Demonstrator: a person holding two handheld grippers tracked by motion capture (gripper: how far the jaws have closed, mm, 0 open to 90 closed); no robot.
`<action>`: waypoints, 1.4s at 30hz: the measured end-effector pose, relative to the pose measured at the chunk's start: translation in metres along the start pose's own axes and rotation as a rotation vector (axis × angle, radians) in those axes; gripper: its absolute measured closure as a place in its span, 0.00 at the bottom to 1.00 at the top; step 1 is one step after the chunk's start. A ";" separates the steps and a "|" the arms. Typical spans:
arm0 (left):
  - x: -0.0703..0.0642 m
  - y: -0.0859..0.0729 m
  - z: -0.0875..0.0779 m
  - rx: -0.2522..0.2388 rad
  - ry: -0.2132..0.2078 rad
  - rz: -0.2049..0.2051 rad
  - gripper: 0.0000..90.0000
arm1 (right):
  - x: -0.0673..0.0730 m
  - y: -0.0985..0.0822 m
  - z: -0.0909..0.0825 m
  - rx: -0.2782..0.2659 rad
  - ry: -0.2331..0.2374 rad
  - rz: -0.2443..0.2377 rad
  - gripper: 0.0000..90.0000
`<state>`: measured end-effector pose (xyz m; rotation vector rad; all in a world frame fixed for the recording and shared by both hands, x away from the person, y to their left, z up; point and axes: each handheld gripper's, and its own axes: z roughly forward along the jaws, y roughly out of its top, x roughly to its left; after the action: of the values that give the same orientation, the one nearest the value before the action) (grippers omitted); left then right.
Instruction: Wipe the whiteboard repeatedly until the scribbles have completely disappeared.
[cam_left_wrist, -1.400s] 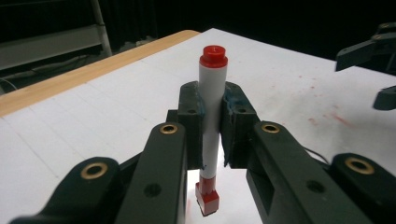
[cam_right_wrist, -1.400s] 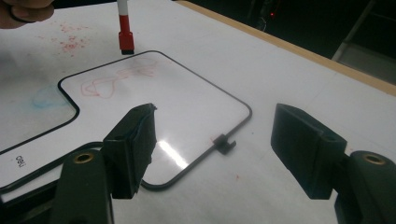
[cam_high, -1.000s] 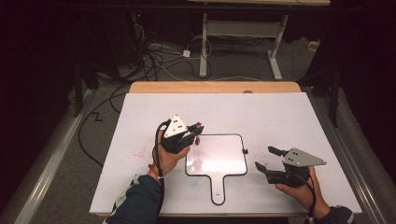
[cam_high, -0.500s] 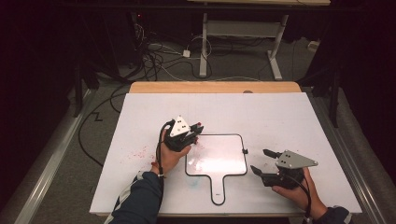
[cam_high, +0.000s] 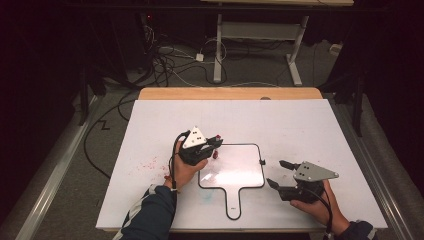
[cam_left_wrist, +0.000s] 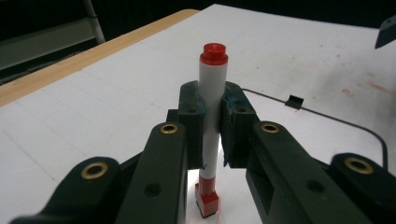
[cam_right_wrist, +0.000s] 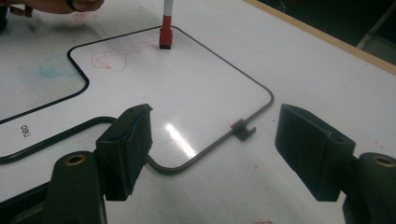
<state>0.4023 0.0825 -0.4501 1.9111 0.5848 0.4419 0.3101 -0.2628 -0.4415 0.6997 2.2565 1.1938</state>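
Observation:
My left gripper (cam_high: 215, 145) is shut on a white marker with red ends (cam_left_wrist: 212, 93), held upright between the pads. The marker's lower red end (cam_right_wrist: 166, 37) rests on the near-left corner of a small handled whiteboard (cam_high: 235, 170) lying flat on the table. A faint red scribble (cam_right_wrist: 109, 60) sits on the board beside that end. My right gripper (cam_high: 276, 173) hovers just off the board's right edge, open, with nothing between its jaws; in the right gripper view (cam_right_wrist: 212, 144) the board's rounded corner and a small black clip (cam_right_wrist: 243, 128) lie between the jaws.
The board lies on a large white table sheet (cam_high: 300, 125) with a wooden strip (cam_high: 230, 93) along the far edge. Red smudges (cam_high: 147, 164) mark the sheet left of my left hand. Cables (cam_high: 170, 65) and desk legs stand on the floor beyond.
The right gripper has edged slightly left toward the board's edge. The left gripper and its marker have stayed almost still.

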 end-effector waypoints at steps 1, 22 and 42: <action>0.001 0.000 -0.001 0.009 0.036 0.016 0.87 | 0.000 0.000 0.000 0.001 0.002 0.000 0.31; -0.006 0.000 0.008 -0.031 -0.033 0.002 0.87 | 0.003 0.001 0.002 0.002 0.004 -0.023 0.31; 0.009 -0.001 0.020 -0.067 -0.039 -0.047 0.87 | 0.001 -0.001 -0.001 0.002 -0.011 -0.019 0.31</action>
<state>0.4207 0.0729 -0.4583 1.8351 0.5808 0.3885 0.3087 -0.2629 -0.4420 0.6827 2.2510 1.1760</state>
